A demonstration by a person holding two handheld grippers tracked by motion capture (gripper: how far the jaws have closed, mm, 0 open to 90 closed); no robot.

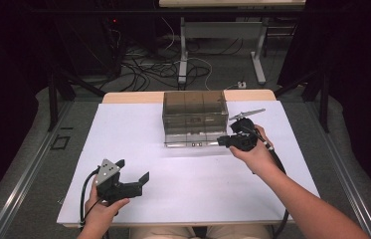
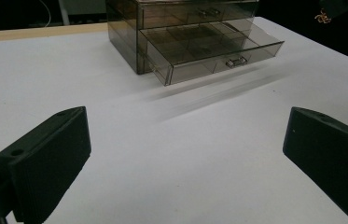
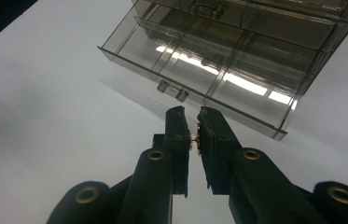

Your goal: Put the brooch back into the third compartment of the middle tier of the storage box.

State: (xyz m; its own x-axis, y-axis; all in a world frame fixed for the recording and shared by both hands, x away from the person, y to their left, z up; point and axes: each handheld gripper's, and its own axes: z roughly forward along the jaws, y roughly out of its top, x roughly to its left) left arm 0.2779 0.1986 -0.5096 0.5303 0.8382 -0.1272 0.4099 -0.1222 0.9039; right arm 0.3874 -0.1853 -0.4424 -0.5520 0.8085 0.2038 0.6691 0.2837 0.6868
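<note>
A smoky clear drawer box (image 1: 194, 112) stands at the far middle of the white table top (image 1: 188, 184). Its bottom drawer (image 3: 195, 65) is pulled out, and its divided compartments look empty. My right gripper (image 3: 193, 116) hovers just in front of and above that drawer's knob (image 3: 171, 91). Its jaws are pinched on a small gold-coloured trinket (image 3: 194, 139), which also dangles at the top right as the trinket (image 2: 322, 17) in the left gripper view. My left gripper (image 1: 133, 170) rests near the front left of the table, open and holding nothing, aimed toward the drawer (image 2: 209, 44).
A wooden strip (image 1: 128, 97) edges the table behind the white sheet. Beyond it are cables (image 1: 148, 67) on the floor and desk legs (image 1: 183, 50). Dark curtains stand at both sides.
</note>
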